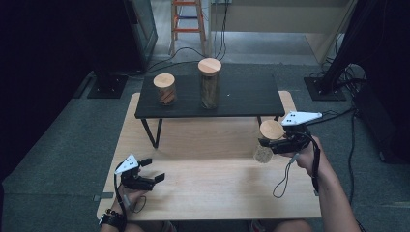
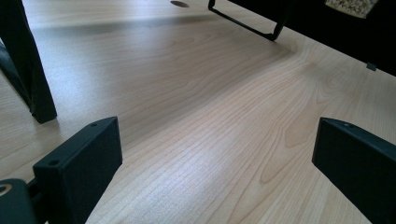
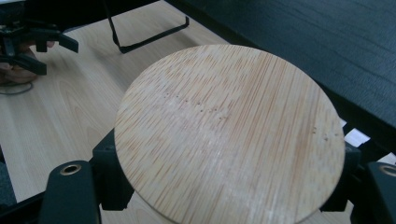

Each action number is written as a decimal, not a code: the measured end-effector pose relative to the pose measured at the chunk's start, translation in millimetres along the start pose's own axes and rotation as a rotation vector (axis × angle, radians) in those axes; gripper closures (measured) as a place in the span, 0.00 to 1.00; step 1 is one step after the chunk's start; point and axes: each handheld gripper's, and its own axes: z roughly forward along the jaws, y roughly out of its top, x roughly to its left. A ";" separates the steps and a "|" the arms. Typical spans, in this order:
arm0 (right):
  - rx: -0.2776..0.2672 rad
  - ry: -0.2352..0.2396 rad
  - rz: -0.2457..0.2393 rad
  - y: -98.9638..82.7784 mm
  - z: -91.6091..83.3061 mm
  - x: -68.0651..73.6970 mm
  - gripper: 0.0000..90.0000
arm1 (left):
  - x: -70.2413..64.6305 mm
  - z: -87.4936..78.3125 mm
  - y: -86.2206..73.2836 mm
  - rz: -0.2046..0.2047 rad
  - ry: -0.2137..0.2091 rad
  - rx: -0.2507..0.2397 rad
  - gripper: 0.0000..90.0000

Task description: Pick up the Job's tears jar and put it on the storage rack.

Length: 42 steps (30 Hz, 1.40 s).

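A black shelf [image 1: 241,99] on thin legs stands on the wooden tabletop [image 1: 212,186], beyond both tongs. On it stand two jars with wooden lids: a short jar [image 1: 165,89] farther from the left tongs, and a tall jar [image 1: 209,83] just beside it toward the right tongs. Behind the shelf, on the grey floor [image 1: 58,140], stands an orange ladder [image 1: 187,21] among cables [image 1: 183,53].

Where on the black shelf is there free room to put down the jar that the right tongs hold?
The black shelf is bare right of the tall jar, up to its right end. The left part is crowded: the short jar stands close beside the tall one.
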 end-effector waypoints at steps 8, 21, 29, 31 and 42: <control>0.005 0.002 -0.015 17.4 -4.1 -1.1 0.28 | 0.2 -0.2 0.1 0.001 0.000 0.001 0.02; -0.001 0.007 -0.035 42.3 -8.8 -3.7 0.28 | 0.6 -0.4 -0.3 0.000 -0.003 -0.002 0.02; -0.002 0.015 -0.053 56.3 -11.7 -5.8 0.28 | 1.4 -0.4 -0.4 -0.002 -0.006 -0.003 0.02; -0.003 0.018 -0.054 59.5 -12.7 -7.1 0.28 | 1.6 -0.5 -0.7 -0.003 -0.006 -0.004 0.02; 0.000 0.015 -0.068 77.1 -16.2 -9.8 0.28 | 1.8 -0.8 -0.9 -0.004 -0.006 -0.006 0.02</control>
